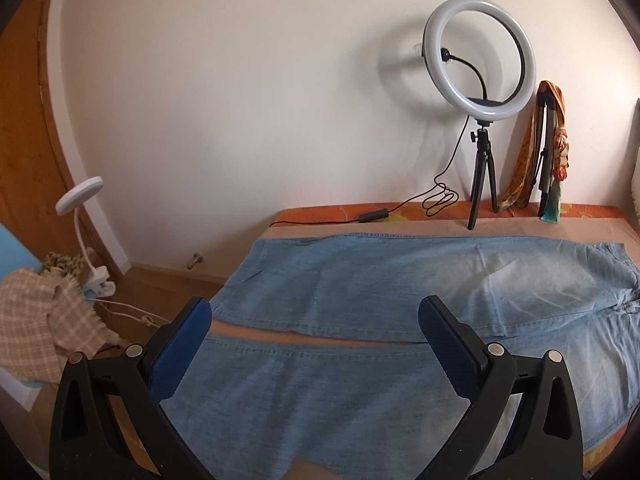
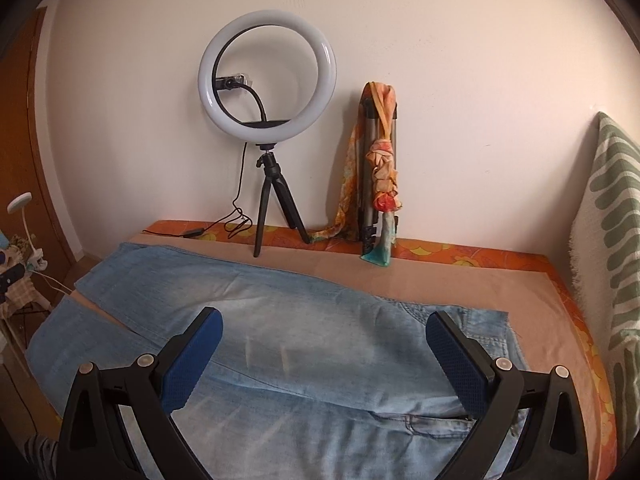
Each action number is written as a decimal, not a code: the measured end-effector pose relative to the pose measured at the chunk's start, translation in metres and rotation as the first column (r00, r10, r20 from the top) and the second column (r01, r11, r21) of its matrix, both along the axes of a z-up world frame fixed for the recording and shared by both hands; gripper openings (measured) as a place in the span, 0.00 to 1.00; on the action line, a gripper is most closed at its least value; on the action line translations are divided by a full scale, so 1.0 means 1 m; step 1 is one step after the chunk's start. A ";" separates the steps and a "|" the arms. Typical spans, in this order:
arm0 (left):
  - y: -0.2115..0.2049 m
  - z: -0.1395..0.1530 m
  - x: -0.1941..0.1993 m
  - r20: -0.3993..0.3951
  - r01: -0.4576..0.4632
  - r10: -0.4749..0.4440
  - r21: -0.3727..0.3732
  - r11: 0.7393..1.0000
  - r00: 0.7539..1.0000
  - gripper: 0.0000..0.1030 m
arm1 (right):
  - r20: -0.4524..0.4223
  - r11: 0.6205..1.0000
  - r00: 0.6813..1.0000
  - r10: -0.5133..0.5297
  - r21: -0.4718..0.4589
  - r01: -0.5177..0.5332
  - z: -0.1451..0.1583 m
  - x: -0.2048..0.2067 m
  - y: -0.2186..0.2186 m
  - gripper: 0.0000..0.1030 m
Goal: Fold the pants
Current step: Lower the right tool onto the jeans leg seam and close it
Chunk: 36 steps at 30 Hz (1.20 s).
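Nearest to us are our two tools: the left tool (image 1: 315,312) has its two blue-padded fingers (image 1: 182,350) spread wide apart with nothing between them, and the right tool (image 2: 324,322) is spread just as wide and just as empty. Both hang just above one pair of light blue denim pants (image 1: 360,280), which lies flat and unfolded across the bed (image 2: 540,320). In the left wrist view we see its two legs side by side with a narrow strip of tan sheet showing between them, hems toward the left edge of the bed; in the right wrist view the waistband end (image 2: 472,316) lies to the right. We can read no writing or brand anywhere. Bare sheet stays open beyond the far leg and to the right of the waistband. At the far edge, against the wall, stand one ring light (image 2: 267,72) on a small black tripod (image 2: 276,208) with a coiled cable beside it, and one folded stand draped with an orange patterned scarf (image 2: 382,168). Off the left side of the bed we see one white clip lamp (image 1: 82,216) above a checked cloth (image 1: 48,320).
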<state>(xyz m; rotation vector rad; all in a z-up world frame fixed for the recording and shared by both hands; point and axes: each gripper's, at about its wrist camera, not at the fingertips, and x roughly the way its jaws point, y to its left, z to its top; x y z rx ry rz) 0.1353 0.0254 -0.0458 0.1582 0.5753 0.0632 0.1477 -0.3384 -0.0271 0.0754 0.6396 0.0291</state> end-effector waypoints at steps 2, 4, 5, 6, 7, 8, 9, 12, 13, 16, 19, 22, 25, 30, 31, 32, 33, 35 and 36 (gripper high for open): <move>0.004 -0.008 0.016 -0.033 0.000 -0.001 -0.008 1.000 0.999 1.00 | -0.021 0.999 0.999 0.035 0.006 -0.035 -0.006 0.021 0.001 1.00; 0.008 -0.016 0.031 -0.060 0.007 -0.009 -0.026 1.000 0.998 1.00 | -0.045 0.997 0.996 0.072 0.010 -0.072 -0.012 0.043 0.001 1.00; 0.010 -0.019 0.037 -0.073 0.012 -0.014 -0.033 0.999 0.997 1.00 | -0.056 0.995 0.994 0.095 0.017 -0.094 -0.016 0.054 0.002 1.00; 0.011 -0.023 0.044 -0.086 0.022 -0.026 -0.042 0.999 0.996 1.00 | -0.066 0.993 0.991 0.114 0.023 -0.113 -0.019 0.066 0.003 1.00; 0.011 -0.026 0.049 -0.095 0.032 -0.037 -0.049 0.998 0.995 1.00 | -0.077 0.991 0.988 0.131 0.027 -0.129 -0.023 0.078 0.003 1.00; 0.012 -0.028 0.056 -0.103 0.041 -0.046 -0.055 0.998 0.994 1.00 | -0.090 0.989 0.985 0.147 0.030 -0.145 -0.028 0.091 0.003 1.00; 0.013 -0.031 0.063 -0.115 0.046 -0.053 -0.062 0.997 0.992 1.00 | -0.109 0.986 0.980 0.165 0.032 -0.162 -0.033 0.104 0.003 1.00; 0.015 -0.041 0.083 -0.151 0.050 -0.063 -0.083 0.995 0.986 1.00 | -0.155 0.979 0.967 0.204 0.018 -0.203 -0.050 0.140 0.009 0.97; 0.015 -0.045 0.089 -0.166 0.051 -0.065 -0.089 0.995 0.984 1.00 | -0.167 0.976 0.961 0.219 0.017 -0.219 -0.056 0.151 0.011 0.96; 0.014 -0.059 0.108 -0.214 0.056 -0.082 -0.123 0.991 0.973 1.00 | -0.203 0.962 0.940 0.273 0.037 -0.271 -0.075 0.179 0.018 0.95; 0.016 -0.073 0.122 -0.256 0.050 -0.089 -0.152 0.987 0.962 1.00 | -0.236 0.953 0.924 0.300 0.033 -0.301 -0.095 0.203 0.025 0.94; 0.014 -0.085 0.134 -0.274 0.049 -0.094 -0.167 0.985 0.957 0.99 | -0.277 0.934 0.898 0.341 -0.003 -0.356 -0.115 0.222 0.037 0.94; 0.012 -0.096 0.147 -0.286 0.045 -0.094 -0.171 0.984 0.954 0.99 | -0.322 0.915 0.871 0.372 -0.032 -0.403 -0.136 0.238 0.047 0.94; 0.008 -0.120 0.165 -0.335 0.020 -0.082 -0.186 0.982 0.939 0.98 | -0.372 0.899 0.841 0.392 -0.040 -0.437 -0.160 0.256 0.052 0.90; 0.008 -0.124 0.168 -0.344 0.016 -0.083 -0.192 0.981 0.935 0.97 | -0.385 0.895 0.833 0.398 -0.035 -0.444 -0.164 0.260 0.052 0.89; 0.007 -0.128 0.171 -0.349 0.013 -0.082 -0.196 0.981 0.933 0.97 | -0.398 0.892 0.825 0.403 -0.031 -0.450 -0.168 0.263 0.052 0.87; 0.007 -0.131 0.174 -0.355 0.008 -0.080 -0.198 0.980 0.931 0.97 | -0.411 0.889 0.816 0.407 -0.028 -0.457 -0.173 0.266 0.052 0.86; 0.008 -0.137 0.179 -0.363 -0.003 -0.075 -0.209 0.978 0.929 0.97 | -0.439 0.880 0.795 0.420 -0.018 -0.475 -0.181 0.269 0.052 0.80; 0.008 -0.140 0.182 -0.370 -0.011 -0.071 -0.214 0.977 0.927 0.97 | -0.451 0.875 0.784 0.426 -0.016 -0.484 -0.184 0.270 0.052 0.79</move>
